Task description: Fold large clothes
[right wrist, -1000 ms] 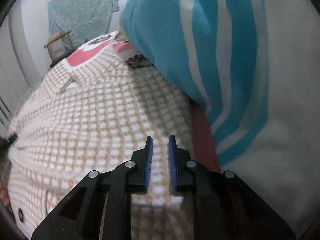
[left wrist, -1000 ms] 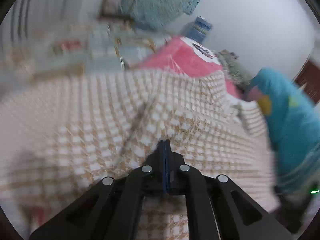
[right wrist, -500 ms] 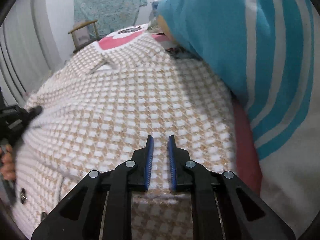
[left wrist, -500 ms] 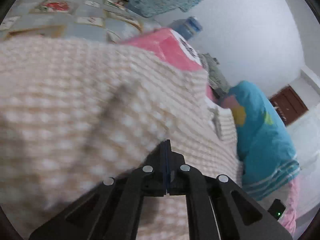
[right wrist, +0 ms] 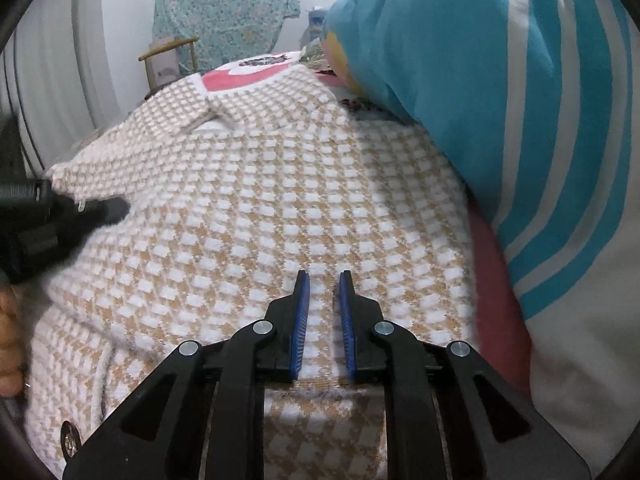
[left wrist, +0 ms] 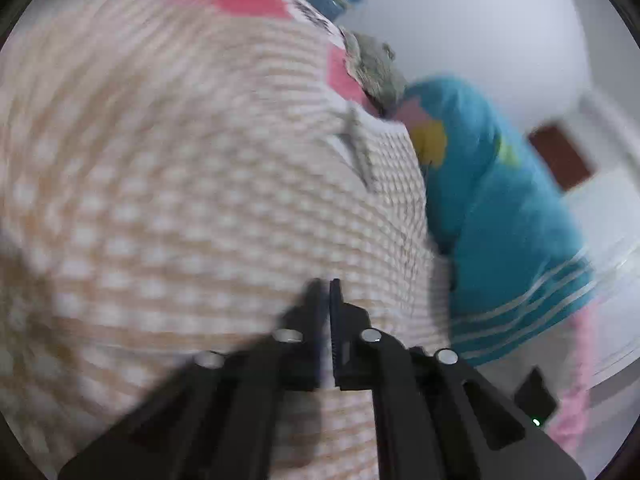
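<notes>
Your left gripper just unclenched, dropping the checked garment; right gripper stays released. Fold laid.

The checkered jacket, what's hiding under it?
Under the checkered jacket a pink and red cover peeks out at its right edge and far end. Whatever lies beneath the jacket's middle is covered, so nothing more can be told.

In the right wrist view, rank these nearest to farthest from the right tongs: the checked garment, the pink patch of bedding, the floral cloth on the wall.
1. Checked garment: directly beneath the right tongs, spread across the centre.
2. Pink patch of bedding: beyond the garment's far edge, upper centre.
3. Floral cloth: hanging on the back wall, top, farthest.
</notes>
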Demonstrator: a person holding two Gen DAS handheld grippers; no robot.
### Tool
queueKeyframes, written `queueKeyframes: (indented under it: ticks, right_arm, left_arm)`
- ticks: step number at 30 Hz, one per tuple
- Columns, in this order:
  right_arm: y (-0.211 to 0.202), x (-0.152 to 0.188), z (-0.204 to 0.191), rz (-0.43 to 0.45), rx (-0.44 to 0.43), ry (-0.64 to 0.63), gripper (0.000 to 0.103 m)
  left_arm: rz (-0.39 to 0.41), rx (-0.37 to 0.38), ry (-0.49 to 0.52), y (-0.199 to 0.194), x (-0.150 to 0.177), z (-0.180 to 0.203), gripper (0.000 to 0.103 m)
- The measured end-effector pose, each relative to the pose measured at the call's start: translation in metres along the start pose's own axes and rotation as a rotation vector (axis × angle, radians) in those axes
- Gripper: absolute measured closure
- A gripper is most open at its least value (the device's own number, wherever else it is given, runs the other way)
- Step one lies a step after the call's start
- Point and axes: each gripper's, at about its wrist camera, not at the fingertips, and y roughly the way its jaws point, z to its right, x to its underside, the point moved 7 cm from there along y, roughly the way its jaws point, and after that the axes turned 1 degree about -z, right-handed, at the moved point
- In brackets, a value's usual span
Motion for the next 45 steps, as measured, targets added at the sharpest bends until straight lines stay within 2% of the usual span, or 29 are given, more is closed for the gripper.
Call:
queueKeyframes:
  ticks: [1,3,7,9,11,13,16,19,21,23,26,29,32,34,38,40,42,43,44,45]
  right_arm:
    - [-0.001,0.001,-0.002,0.002,-0.001,-0.001,0.089]
    - [-0.004,0.002,-0.001,0.005,-0.006,0.001,0.089]
    - [-0.006,0.003,-0.001,0.005,-0.021,0.013,0.089]
    - [-0.003,0.002,-0.003,0.008,-0.022,0.014,0.089]
    - [-0.003,0.002,-0.002,0.008,-0.025,0.015,0.089]
    - [-0.002,0.002,-0.003,0.007,-0.014,0.008,0.089]
    - [0.000,0.002,0.000,0.010,-0.012,0.008,0.089]
    - [-0.002,0.004,0.004,0.011,-0.006,0.004,0.089]
    - [-0.006,0.005,0.007,0.011,-0.008,0.004,0.089]
    - [-0.004,0.004,0.008,0.009,-0.018,0.013,0.089]
    - [-0.007,0.006,0.007,0.008,-0.024,0.017,0.089]
    - [-0.011,0.010,0.007,0.004,-0.023,0.015,0.089]
    - [-0.010,0.010,0.005,0.002,-0.029,0.019,0.089]
    - [-0.009,0.011,0.003,-0.001,-0.039,0.027,0.089]
    - [-0.013,0.014,0.003,0.004,-0.057,0.039,0.089]
    - [-0.012,0.014,0.001,0.003,-0.066,0.048,0.089]
    - [-0.014,0.014,0.003,-0.003,-0.080,0.057,0.089]
    - [-0.014,0.014,0.004,-0.006,-0.093,0.067,0.089]
    - [-0.015,0.013,0.006,-0.009,-0.116,0.085,0.089]
    - [-0.016,0.013,0.008,-0.008,-0.147,0.109,0.089]
  left_arm:
    - [0.035,0.037,-0.063,-0.010,-0.002,-0.014,0.099]
    - [0.084,0.024,-0.099,-0.026,-0.005,-0.026,0.099]
    - [0.087,-0.130,0.026,-0.035,-0.002,-0.024,0.099]
    - [0.106,-0.151,0.018,-0.048,-0.006,-0.035,0.099]
    - [0.139,-0.206,-0.004,-0.057,-0.005,-0.042,0.099]
    - [0.131,-0.301,-0.012,-0.059,-0.007,-0.040,0.099]
    - [0.101,-0.502,0.051,-0.058,-0.012,-0.029,0.099]
    - [0.095,-0.616,0.062,-0.060,-0.012,-0.012,0.100]
    - [0.112,-0.670,0.098,-0.067,-0.008,-0.004,0.084]
    - [0.121,-0.695,0.124,-0.069,-0.010,0.009,0.080]
    - [0.118,-0.654,0.168,-0.077,-0.010,0.034,0.080]
    - [0.134,-0.664,0.257,-0.082,-0.014,0.060,0.080]
    - [0.143,-0.630,0.168,-0.079,-0.020,0.060,0.080]
    - [0.145,-0.556,0.133,-0.068,-0.029,0.062,0.080]
    - [0.084,-0.377,0.158,-0.033,-0.035,0.058,0.080]
    - [0.025,-0.302,0.094,-0.019,-0.026,0.036,0.080]
    - [-0.010,-0.277,0.024,-0.014,-0.016,0.006,0.082]
    - [0.010,-0.159,-0.026,-0.020,-0.013,-0.008,0.082]
    - [0.020,-0.117,-0.055,-0.025,-0.012,-0.018,0.097]
    - [0.019,-0.108,-0.078,-0.029,-0.011,-0.027,0.099]
